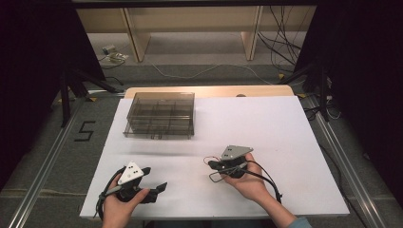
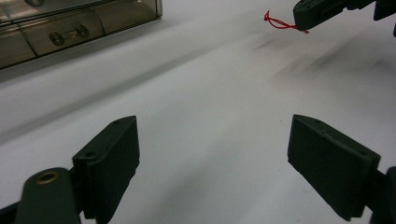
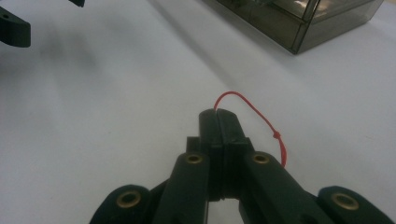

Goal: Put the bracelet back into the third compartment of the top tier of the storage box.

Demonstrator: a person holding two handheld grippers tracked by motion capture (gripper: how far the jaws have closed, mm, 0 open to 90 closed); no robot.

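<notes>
A short red thread (image 3: pixel 261 119) with a knot loops out from the tip of my right gripper (image 3: pixel 218 114), which is shut on it. In the high view this gripper (image 1: pixel 211 164) sits at the table's centre front, pointing left, with the thread (image 1: pixel 207 159) at its tip. My left gripper (image 1: pixel 154 178) rests at the front left, open, with nothing between its jaws. Its own view (image 2: pixel 215 123) has bare white surface between the wide-apart jaws, and the right gripper's tip (image 2: pixel 303 14) with the thread (image 2: pixel 279 22) at the upper right.
A smoky transparent box with drawers (image 1: pixel 159 115) stands at the back left of the white table top (image 1: pixel 266 123); its drawer front (image 2: pixel 70 28) and corner (image 3: pixel 299 18) are near. Floor cables (image 1: pixel 280 47) and metal rails (image 1: pixel 47 161) flank the table.
</notes>
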